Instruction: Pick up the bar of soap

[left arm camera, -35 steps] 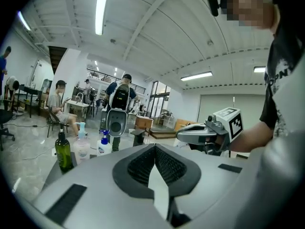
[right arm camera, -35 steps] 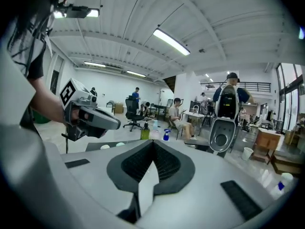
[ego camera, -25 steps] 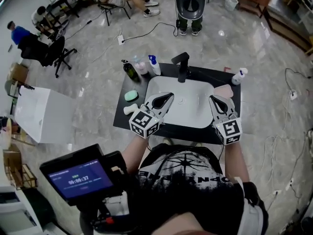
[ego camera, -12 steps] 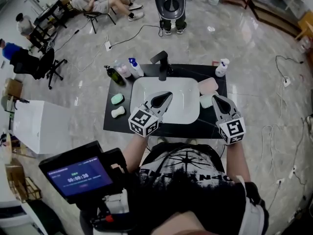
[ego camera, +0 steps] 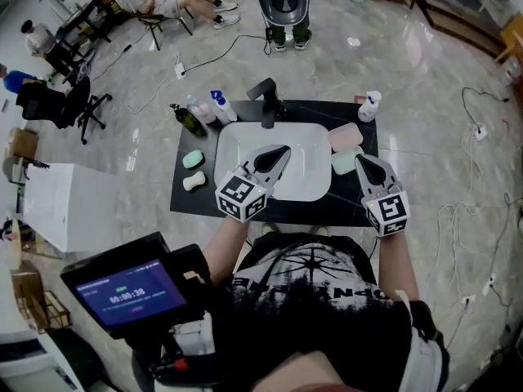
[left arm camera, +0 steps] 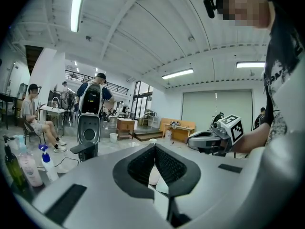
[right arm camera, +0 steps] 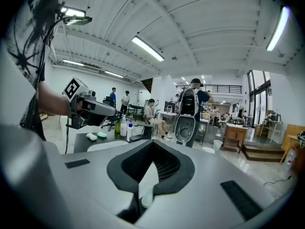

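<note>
The green bar of soap lies on the black surface just left of the sink, its long axis slanting, far end nearer the sink. The left gripper, over the sink, and the right gripper, at the sink's right edge, are both closed and empty.

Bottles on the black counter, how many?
4: a dark green bottle, a pale bottle and a blue-capped sprayer clustered behind the sink's left; a white sprayer at the back right.

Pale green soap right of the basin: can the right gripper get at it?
Probably yes: the pale green soap lies uncovered close to the right gripper, nothing between; its shut jaws must open first.
</note>
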Demonstrator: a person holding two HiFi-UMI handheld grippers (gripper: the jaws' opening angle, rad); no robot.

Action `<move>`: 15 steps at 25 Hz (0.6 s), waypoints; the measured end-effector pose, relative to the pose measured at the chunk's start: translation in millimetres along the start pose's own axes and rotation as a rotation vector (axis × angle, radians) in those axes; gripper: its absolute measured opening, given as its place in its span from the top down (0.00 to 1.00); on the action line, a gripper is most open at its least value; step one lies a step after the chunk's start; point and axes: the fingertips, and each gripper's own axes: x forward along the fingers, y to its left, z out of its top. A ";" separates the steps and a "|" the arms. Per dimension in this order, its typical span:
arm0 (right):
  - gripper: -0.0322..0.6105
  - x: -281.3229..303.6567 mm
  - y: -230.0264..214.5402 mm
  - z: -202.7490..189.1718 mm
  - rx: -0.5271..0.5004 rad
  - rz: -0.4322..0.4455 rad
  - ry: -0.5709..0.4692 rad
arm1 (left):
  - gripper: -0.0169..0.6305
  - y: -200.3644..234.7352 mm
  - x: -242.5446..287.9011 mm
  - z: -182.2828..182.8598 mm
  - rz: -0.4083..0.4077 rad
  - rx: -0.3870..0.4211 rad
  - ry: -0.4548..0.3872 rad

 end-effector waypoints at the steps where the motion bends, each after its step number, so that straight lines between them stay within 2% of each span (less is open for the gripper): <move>1: 0.93 0.9 0.7 0.2 -0.001 0.003 -0.002 | 0.96 0.1 -0.2 -0.6 0.002 0.000 0.001; 15: 0.93 16.5 10.3 -1.6 -0.002 0.031 0.002 | 0.96 10.0 -10.1 -6.3 0.032 -0.051 0.007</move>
